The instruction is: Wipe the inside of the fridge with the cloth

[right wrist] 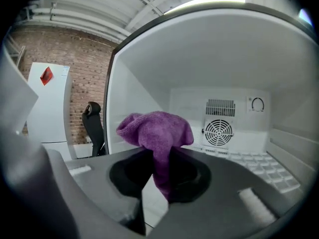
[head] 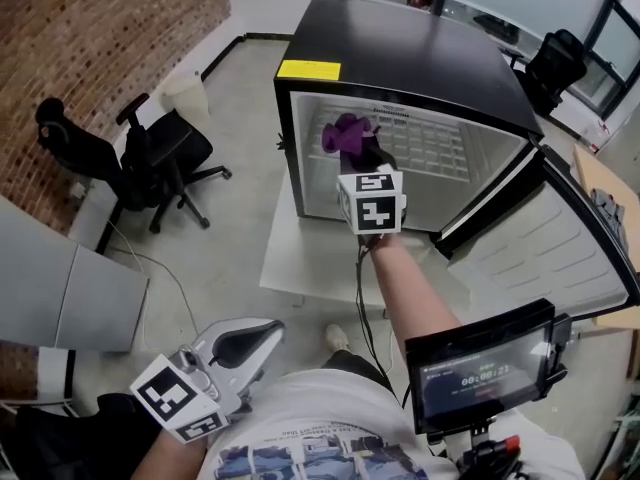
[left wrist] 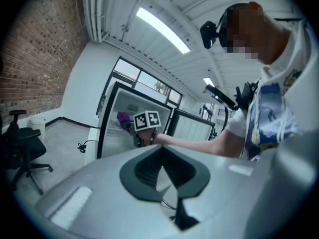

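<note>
A small black fridge [head: 400, 58] stands open on a white platform, its white inside [right wrist: 234, 73] bare, with a fan grille [right wrist: 219, 132] on the back wall. My right gripper [head: 362, 154] reaches into the fridge mouth, shut on a bunched purple cloth [right wrist: 155, 133] that sticks out past the jaws; the cloth [head: 347, 135] hangs above the wire shelf [head: 420, 143]. Down by the person's waist my left gripper [head: 258, 345] is held shut with nothing in it, far from the fridge. In the left gripper view the right gripper [left wrist: 138, 130] and purple cloth [left wrist: 123, 117] show at the fridge opening.
The fridge door [head: 545, 243] swings wide open to the right. Black office chairs [head: 150, 158] stand left by a brick wall [head: 90, 48]. A cable [head: 365, 308] trails from the right gripper down the forearm. A small screen [head: 485, 368] hangs at the person's chest.
</note>
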`<control>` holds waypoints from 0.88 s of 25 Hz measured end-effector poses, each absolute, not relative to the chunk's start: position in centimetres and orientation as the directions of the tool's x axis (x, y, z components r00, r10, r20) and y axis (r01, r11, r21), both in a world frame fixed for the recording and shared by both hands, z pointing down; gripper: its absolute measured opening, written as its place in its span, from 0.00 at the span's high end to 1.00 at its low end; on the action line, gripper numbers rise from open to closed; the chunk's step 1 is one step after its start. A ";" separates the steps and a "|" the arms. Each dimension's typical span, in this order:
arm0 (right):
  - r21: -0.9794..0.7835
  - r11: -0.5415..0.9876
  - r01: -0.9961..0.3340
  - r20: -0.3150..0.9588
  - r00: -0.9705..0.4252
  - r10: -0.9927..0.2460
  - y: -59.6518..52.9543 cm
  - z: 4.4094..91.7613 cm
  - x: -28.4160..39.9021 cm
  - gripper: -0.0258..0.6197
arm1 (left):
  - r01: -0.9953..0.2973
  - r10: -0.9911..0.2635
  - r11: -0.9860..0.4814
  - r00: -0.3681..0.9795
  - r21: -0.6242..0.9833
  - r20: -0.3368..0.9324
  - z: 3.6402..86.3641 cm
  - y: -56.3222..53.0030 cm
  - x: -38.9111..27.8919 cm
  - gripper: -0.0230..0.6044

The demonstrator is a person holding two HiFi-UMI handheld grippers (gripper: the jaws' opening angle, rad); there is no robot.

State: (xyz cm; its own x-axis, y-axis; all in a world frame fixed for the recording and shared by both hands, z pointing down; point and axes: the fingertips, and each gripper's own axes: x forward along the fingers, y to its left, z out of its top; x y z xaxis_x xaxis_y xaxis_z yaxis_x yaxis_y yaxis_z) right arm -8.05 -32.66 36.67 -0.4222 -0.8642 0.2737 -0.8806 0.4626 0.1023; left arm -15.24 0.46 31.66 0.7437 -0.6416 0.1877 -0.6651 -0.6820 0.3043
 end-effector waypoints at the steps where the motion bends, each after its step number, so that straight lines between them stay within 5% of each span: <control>1: 0.098 0.474 -0.875 0.275 -0.434 -0.858 -32.6 36.7 -8.8 0.85 | -0.672 -0.649 -0.675 0.737 0.304 0.188 31.6 0.6 -15.5 0.95; 22: -0.031 0.665 -0.746 0.114 -0.664 -0.739 -27.5 33.9 -11.9 0.85 | -0.657 -0.633 -0.688 0.751 0.307 0.190 32.2 2.0 -15.6 0.95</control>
